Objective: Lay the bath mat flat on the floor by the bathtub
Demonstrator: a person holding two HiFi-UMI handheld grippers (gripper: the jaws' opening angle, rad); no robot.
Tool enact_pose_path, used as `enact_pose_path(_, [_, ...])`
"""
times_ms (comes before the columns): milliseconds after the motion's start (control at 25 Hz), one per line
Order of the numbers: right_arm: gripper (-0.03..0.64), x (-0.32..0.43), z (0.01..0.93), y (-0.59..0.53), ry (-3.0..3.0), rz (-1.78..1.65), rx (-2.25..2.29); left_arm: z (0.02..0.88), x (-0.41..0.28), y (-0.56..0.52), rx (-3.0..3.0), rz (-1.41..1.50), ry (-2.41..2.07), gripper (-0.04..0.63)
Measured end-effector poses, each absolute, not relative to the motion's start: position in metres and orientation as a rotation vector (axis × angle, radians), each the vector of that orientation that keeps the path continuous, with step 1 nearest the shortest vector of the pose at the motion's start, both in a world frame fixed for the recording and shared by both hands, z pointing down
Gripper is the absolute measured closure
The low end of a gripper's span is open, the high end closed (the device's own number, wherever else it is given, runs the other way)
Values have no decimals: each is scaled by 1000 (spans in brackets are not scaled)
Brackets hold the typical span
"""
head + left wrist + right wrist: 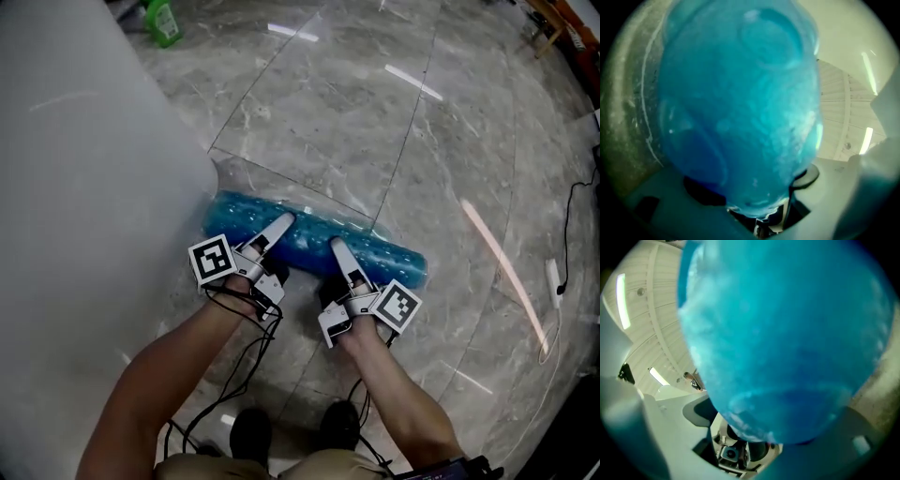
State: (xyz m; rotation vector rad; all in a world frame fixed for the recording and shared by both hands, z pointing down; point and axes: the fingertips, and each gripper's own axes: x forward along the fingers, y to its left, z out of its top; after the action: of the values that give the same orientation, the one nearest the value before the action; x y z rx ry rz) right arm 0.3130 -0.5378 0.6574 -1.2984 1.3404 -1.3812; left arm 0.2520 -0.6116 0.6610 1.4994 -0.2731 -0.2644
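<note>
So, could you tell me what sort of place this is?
Probably a bathroom: a white bathtub on the left, grey marble-look floor tiles, and a rolled blue bath mat beside the tub.

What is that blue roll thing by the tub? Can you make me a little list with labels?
Thing: bath mat, blue, rolled up
Where: down at the floor, beside the white bathtub
Held by: left gripper and right gripper, both clamped on it
Laid flat: not yet
Also there: green bottle, far corner

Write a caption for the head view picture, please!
Left gripper and right gripper hold a rolled blue bath mat beside the white bathtub.
</note>
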Motion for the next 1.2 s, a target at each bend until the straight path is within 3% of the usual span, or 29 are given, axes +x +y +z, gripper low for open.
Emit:
enact_pose_path(200, [136, 282, 665, -509, 1263, -1641, -1154, 667, 254, -608, 1507, -155, -298, 262])
enact_pose_path(320, [137, 250, 655, -481, 1340, -1769, -1091, 673, 253, -606, 1504, -112, -322, 264])
enact_pose_path(360, [173, 242, 643, -476, 1403, -1768, -1076, 675, 252, -606, 1499, -101, -331, 265])
enact_pose_path(440, [337, 239, 613, -476, 1606, -1665, -1141, 673, 253, -605, 1500, -103, -318, 264])
enact_pose_path(520, [412, 257, 597, -484, 1859, -1466, -1389, 670, 255, -605, 1501, -112, -305, 265])
enact_pose_path(640, [436, 288, 595, -509, 2046, -1236, -1729, 666, 257, -605, 1494, -125, -296, 262])
enact_pose_path(800, [477, 301, 617, -521, 2112, -1253, -1923, 665, 257, -600, 1497, -86, -281, 256])
enact_pose_path(840, [529, 302, 620, -520, 2110, -1266, -1949, 665, 257, -598, 1503, -57, -259, 250])
enact_pose_path(1000, [594, 306, 627, -519, 2076, -1301, -1966, 662, 258, -586, 1530, 88, -89, 221])
enact_pose_path(1200, [614, 305, 633, -518, 2096, -1300, -1989, 666, 248, -557, 1559, 317, 76, 242])
